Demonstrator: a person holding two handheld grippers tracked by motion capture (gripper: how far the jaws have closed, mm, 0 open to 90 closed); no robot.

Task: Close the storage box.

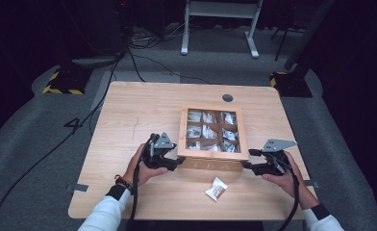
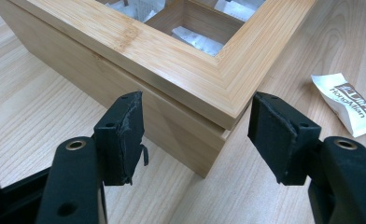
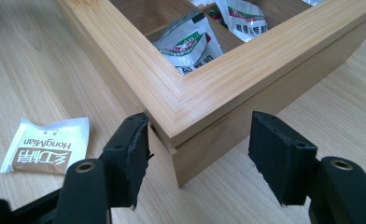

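Note:
A bamboo box [image 1: 182,130] with a framed window lid stands right of the table's middle, and its compartments hold several sachets. My left gripper [image 1: 177,162] sits at the box's near left corner [image 2: 190,93]. It is open [image 2: 197,135], with the corner between its jaws and the right-hand pad clear of the wood. At the near right corner [image 3: 190,116], my right gripper [image 1: 248,159] also stands open [image 3: 200,149] astride the corner, again with a gap on the right-hand side. A loose white sachet [image 1: 217,188] lies on the table in front of the box, also visible as the sachet [image 2: 351,105] and the sachet [image 3: 48,144].
The wooden table [image 1: 129,120] has bare room left of the box and a cable hole [image 1: 227,97] near its far edge. Its front edge runs just behind both hands. On the floor beyond are cables and a white desk frame [image 1: 220,29].

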